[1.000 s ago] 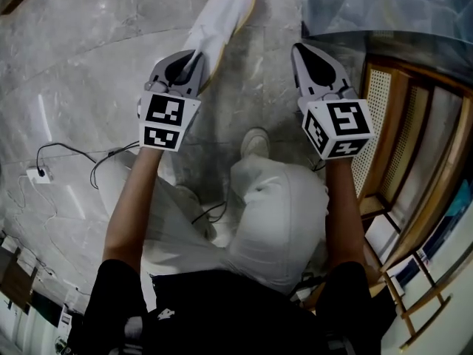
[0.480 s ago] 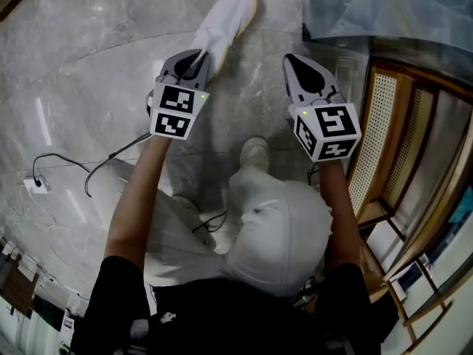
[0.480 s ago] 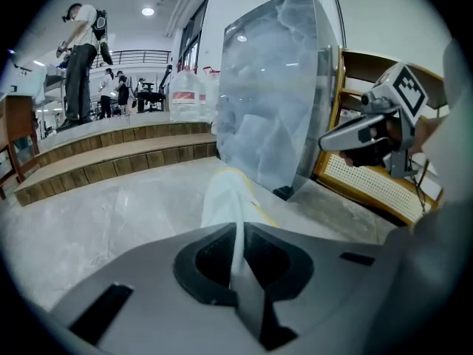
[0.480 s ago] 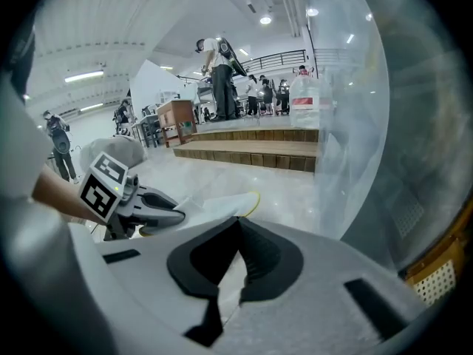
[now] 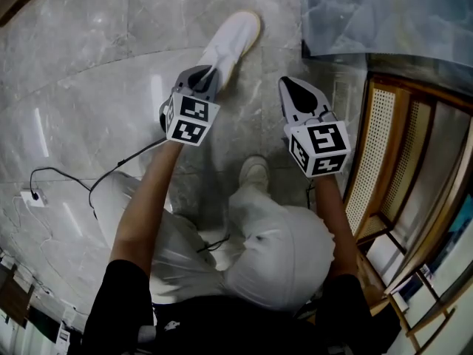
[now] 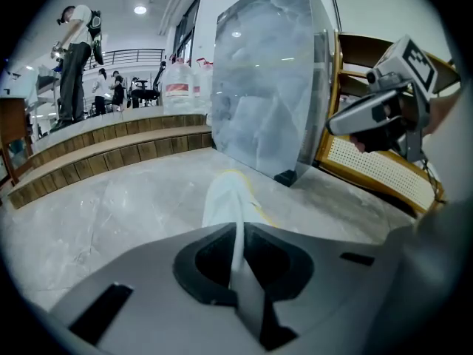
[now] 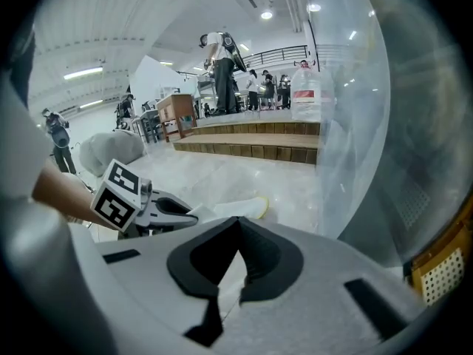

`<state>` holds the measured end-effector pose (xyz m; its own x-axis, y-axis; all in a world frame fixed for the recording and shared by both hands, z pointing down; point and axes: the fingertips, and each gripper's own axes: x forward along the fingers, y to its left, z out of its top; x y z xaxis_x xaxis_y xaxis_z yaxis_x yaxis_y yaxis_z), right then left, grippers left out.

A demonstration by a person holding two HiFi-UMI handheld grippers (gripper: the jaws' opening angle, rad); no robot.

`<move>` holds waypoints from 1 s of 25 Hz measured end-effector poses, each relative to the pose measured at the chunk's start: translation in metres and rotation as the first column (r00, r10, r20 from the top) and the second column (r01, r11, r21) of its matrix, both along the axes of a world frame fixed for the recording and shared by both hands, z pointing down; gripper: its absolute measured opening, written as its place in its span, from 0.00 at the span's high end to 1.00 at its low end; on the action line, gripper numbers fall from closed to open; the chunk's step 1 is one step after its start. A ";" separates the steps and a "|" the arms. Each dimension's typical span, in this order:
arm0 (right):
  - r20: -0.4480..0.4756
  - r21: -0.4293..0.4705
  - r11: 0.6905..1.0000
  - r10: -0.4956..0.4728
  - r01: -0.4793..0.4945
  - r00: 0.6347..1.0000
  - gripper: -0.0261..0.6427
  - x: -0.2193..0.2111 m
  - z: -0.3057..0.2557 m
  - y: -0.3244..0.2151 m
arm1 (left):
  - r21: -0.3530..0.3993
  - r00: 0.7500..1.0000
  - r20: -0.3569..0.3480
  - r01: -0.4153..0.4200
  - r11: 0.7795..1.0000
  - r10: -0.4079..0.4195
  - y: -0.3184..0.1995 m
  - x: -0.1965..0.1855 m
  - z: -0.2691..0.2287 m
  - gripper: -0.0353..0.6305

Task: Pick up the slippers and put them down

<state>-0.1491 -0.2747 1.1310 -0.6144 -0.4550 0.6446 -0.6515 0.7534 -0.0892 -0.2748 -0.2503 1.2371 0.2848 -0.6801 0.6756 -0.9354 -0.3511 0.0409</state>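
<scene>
Grey marble floor (image 5: pixel 96 72) fills most of the head view. A frosted translucent panel (image 5: pixel 384 13) stands at the upper right, and a wooden frame with cane panels (image 5: pixel 369 139) runs down the right edge. A thin black cable (image 5: pixel 96 180) trails across the stone on the left to a small white adapter (image 5: pixel 33 196).

One white slipper (image 5: pixel 230 43) with a pale yellow sole edge lies lengthwise ahead of the person, toe pointing away toward the panel. The left gripper (image 5: pixel 208 72) has it by the heel end. In the left gripper view the two jaws are pressed together on a thin white edge of the slipper, and the rest of it stretches forward over the floor. Whether the toe touches the stone I cannot tell.

The right gripper (image 5: pixel 286 86) hangs beside it, near the panel's lower corner and well apart from the slipper. Its own view shows the jaw tips meeting with nothing caught between them — only floor shows behind.

Below the grippers are the person's white trousers (image 5: pixel 281 242) and a light shoe (image 5: pixel 255 170). In the left gripper view, wooden steps (image 6: pixel 111 150) rise at the back of the room, with large water bottles (image 6: pixel 177 87) standing on top.
</scene>
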 end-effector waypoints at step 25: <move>-0.029 -0.032 1.000 -0.001 0.000 1.000 0.98 0.006 0.030 0.017 | -0.052 1.000 -0.028 0.005 0.999 -0.007 -0.002 0.013 0.039 0.91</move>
